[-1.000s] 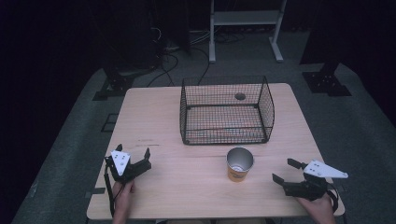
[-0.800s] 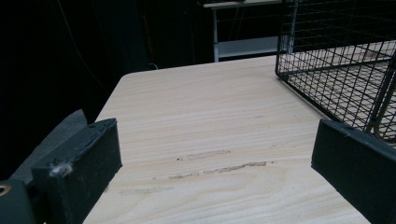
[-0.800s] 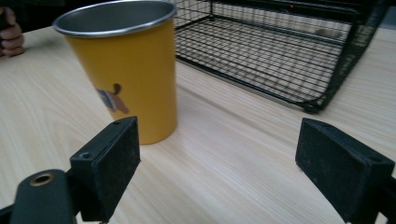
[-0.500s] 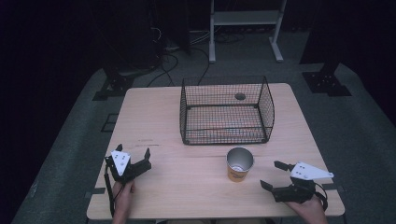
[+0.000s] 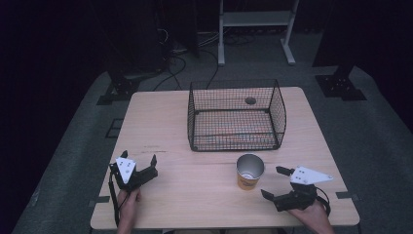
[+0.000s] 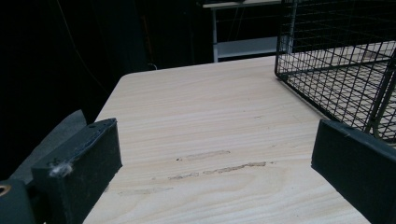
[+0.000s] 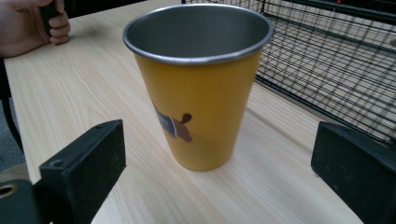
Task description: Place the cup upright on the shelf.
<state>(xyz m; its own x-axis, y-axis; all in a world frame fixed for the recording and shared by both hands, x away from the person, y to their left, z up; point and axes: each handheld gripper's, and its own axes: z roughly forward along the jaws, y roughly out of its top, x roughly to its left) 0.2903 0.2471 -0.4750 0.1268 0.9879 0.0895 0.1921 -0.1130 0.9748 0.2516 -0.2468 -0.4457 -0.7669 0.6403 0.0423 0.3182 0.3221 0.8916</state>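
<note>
The left gripper [image 5: 140, 165] rests spread and empty at the table's [image 5: 160, 126] near left corner, nothing between its fingers. The yellow cup [image 5: 250, 171] stands upright, ungrasped, just ahead of the right gripper [image 5: 273, 183], whose jaws gape toward it. Picking up appears not yet begun. The wire basket [image 5: 236, 116] sits beyond the cup, near it; nothing blocks the approach.

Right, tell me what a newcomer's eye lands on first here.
The yellow metal cup stands upright near the table's front edge, between the open jaws of the right tool, apart from both. Behind it sits a black wire basket. The left tool rests open at the front left corner.
</note>
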